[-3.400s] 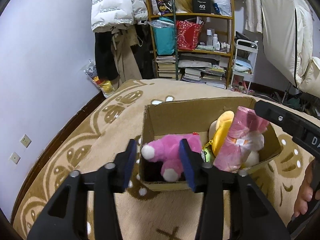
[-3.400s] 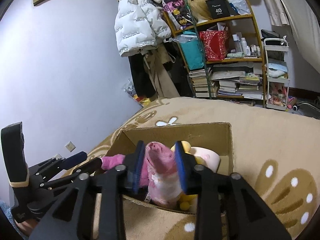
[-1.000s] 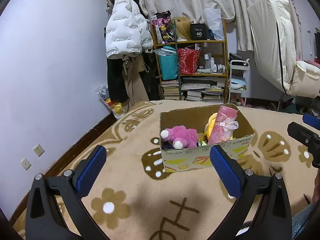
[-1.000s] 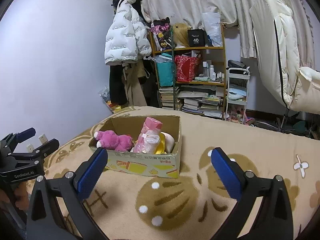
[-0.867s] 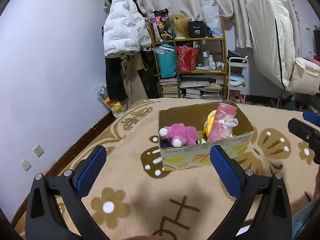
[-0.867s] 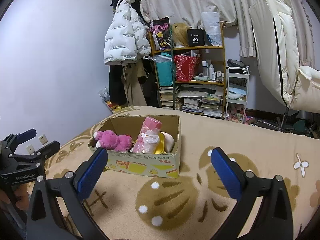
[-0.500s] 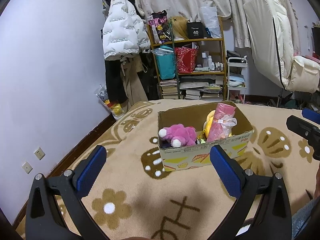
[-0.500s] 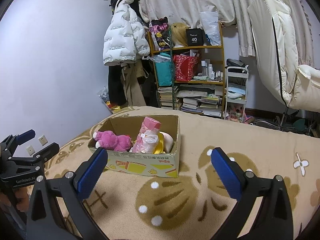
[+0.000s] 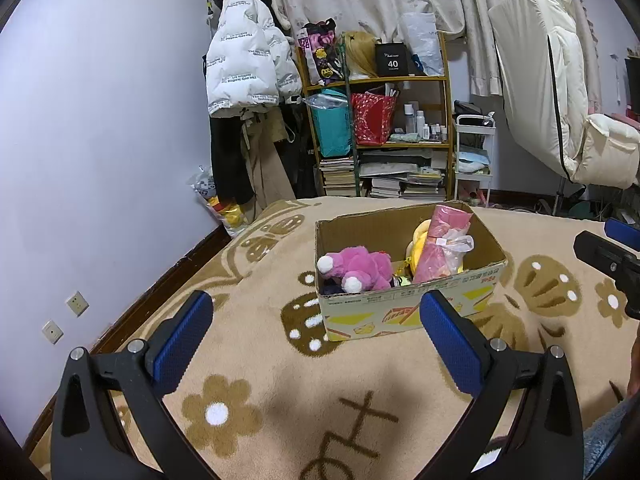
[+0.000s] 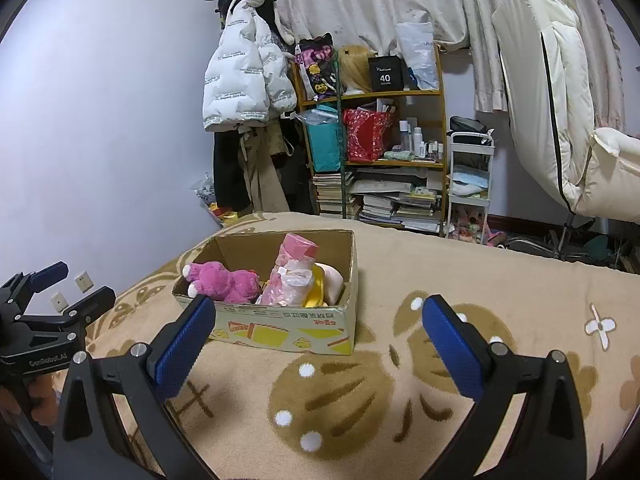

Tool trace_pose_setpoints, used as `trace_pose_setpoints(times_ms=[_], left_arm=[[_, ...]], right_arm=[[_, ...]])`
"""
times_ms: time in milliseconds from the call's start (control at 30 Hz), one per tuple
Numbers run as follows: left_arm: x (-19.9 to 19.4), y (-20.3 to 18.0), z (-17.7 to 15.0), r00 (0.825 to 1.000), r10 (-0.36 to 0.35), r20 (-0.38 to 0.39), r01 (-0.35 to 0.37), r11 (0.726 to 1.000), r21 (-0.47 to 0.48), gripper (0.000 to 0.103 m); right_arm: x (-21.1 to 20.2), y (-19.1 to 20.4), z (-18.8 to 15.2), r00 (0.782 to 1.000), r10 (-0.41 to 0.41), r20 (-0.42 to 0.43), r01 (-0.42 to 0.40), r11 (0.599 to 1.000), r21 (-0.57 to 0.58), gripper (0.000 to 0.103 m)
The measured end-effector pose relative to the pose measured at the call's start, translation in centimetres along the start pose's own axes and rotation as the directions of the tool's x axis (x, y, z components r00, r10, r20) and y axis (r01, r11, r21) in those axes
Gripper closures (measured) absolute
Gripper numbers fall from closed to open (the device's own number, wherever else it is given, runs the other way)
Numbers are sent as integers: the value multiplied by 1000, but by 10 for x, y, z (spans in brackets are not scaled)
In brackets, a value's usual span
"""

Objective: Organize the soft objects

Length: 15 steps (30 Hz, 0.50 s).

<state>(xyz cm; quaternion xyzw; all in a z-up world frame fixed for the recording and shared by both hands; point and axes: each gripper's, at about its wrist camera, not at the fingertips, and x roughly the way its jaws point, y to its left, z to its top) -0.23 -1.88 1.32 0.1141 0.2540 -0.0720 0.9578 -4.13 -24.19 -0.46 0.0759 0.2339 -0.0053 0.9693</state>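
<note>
Cardboard box (image 9: 408, 308) sits on a beige patterned blanket (image 9: 256, 364), ahead of both tools and apart from them. Contents: a pink plush toy (image 9: 356, 268) at the box's left end, a pink wrapped bundle (image 9: 440, 248) standing tilted toward the right end, and a yellow soft toy (image 9: 418, 240) behind the bundle.

Left hand-held gripper (image 9: 316, 344): fingers spread wide, blue pads (image 9: 182, 338) empty. The box lies beyond the fingertips, roughly centred in the gap in the left wrist view, with no contact.

Right hand-held gripper (image 10: 318, 346): fingers spread wide, nothing held. In the right wrist view the box (image 10: 280, 328) lies forward and toward the left finger; its near wall shows just beyond the left pad. The plush toy (image 10: 224, 284) and the bundle (image 10: 290, 276) rest inside the box.

The left hand-held gripper (image 10: 44, 312) also appears at the left edge of the right wrist view, beside the box, and well clear of it.
</note>
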Motion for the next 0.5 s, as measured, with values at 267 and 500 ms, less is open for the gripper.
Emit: trace_pose_setpoints(times_ms=[267,500], left_arm=[[0,1,0,1000,-1,-1,1,1000,-2,1],[-2,-2,-1,1000,-2,-6,2,1000,-1,1]], right_arm=[[0,0,0,1000,0,1,0,1000,1,0],[0,0,0,1000,0,0,0,1000,0,0]])
